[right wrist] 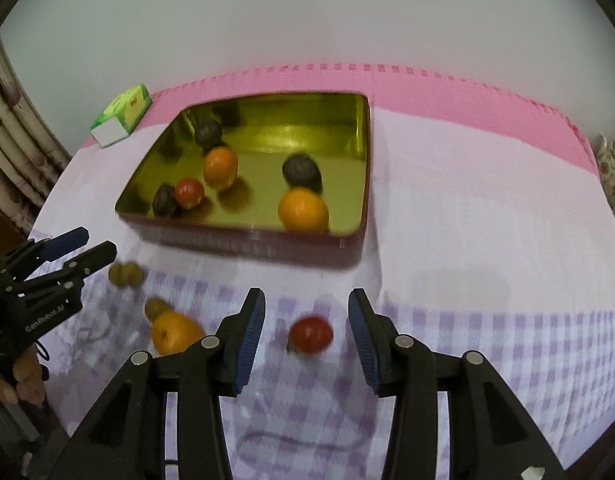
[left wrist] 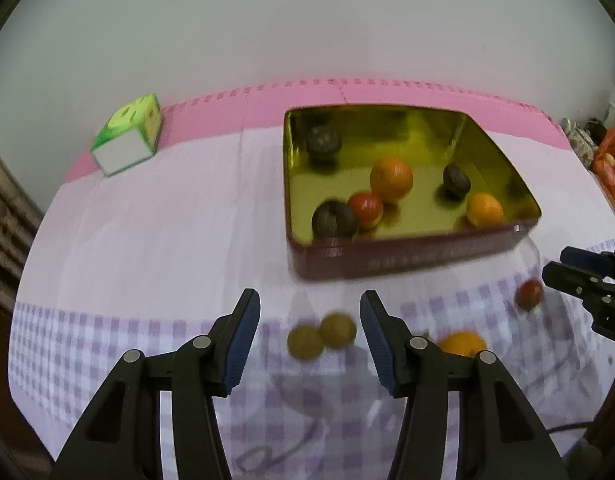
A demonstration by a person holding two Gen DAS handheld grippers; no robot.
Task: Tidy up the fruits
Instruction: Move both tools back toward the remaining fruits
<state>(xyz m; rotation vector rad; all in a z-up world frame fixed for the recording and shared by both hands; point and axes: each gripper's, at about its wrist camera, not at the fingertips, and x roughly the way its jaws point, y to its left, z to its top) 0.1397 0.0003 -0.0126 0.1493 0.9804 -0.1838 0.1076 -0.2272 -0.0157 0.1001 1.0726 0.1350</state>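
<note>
While round fruits dot its glossy metal tin [left wrist: 407, 256], ribbed tools gape

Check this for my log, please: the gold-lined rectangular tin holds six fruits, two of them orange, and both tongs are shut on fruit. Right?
Not quite. The gold-lined rectangular tin does hold six fruits, two orange, but neither set of tongs grips anything: the left tongs and right tongs are open. The right wrist view shows the small red fruit lying loose on the cloth between its fingers.

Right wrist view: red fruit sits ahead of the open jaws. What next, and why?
Probably ease the right gripper forward and down over the red fruit. It lies loose on the checked cloth, lined up between the open jaws but apart from them, while the tin already holds fruit.
</note>
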